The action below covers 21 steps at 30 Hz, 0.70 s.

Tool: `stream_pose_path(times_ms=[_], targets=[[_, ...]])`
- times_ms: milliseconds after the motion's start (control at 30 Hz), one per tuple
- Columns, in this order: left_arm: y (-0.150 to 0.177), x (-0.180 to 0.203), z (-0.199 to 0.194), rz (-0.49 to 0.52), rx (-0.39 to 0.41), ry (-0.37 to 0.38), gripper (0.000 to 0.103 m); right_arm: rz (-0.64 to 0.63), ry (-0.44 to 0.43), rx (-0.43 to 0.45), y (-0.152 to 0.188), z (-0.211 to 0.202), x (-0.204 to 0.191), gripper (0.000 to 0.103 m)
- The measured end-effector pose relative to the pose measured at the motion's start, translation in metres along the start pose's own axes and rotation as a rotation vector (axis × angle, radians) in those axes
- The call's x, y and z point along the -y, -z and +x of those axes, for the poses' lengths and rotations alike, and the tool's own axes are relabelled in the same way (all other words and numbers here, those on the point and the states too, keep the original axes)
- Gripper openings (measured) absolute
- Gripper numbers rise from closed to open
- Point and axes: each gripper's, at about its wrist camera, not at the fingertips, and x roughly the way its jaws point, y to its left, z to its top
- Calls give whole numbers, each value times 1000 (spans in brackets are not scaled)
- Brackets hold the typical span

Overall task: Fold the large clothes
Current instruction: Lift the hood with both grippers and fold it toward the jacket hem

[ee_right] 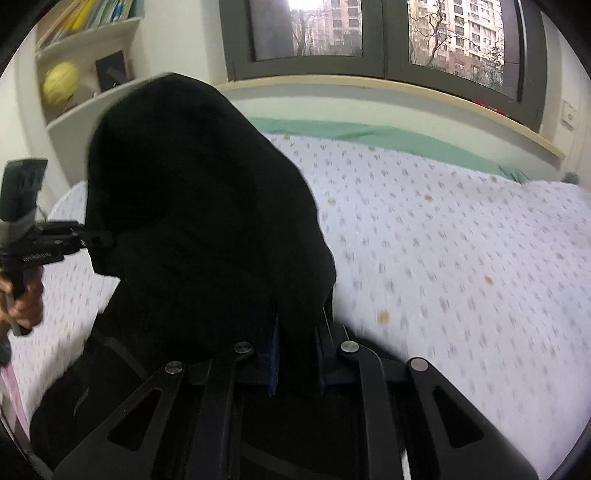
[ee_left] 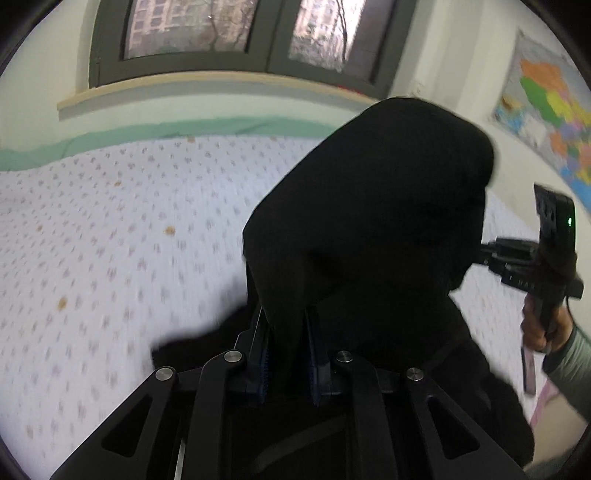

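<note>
A large black garment [ee_left: 369,221] hangs lifted above the bed, stretched between both grippers. My left gripper [ee_left: 290,354] is shut on one edge of it, cloth bunched between the blue pads. My right gripper [ee_right: 295,358] is shut on the other edge of the black garment [ee_right: 203,206]. Each gripper shows in the other's view: the right one [ee_left: 484,256] at the right, the left one [ee_right: 107,240] at the left, both biting the cloth. The garment's lower part drapes down over the gripper bodies.
The bed [ee_left: 110,229] has a white patterned sheet and a green strip along the wall. A window [ee_right: 369,33] is behind it. A shelf with a yellow ball [ee_right: 61,83] stands left; a coloured map [ee_left: 546,122] hangs right.
</note>
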Motion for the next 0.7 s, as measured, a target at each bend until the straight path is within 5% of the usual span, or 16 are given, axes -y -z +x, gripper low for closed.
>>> stream_pose_path(times_ms=[100,233,333,433,500,567,700], targets=[[48,8,-5,-15,-86,-58,27,33,27,-66,41,-12,-9,18],[123,-13,7,-159,-239,-125,27,134,57,-226,113,-6,3,19],[149,-23,-17,-258,-229,-95,27,246,19,-270,137,-19,16,19],[132,-24,-54,-280,-126,-72,27,305,-32,-204,119,-52,23,32],[103,-22,-75,-280,-40,-27,27,320,-92,-111,88,-72,18,48],[70,-18,-86,-274,38,31,30,317,-142,-19,50,-85,10,53],[7,-2,-76,-288,92,178,55,342,-240,-3,-4,-62,0,64]])
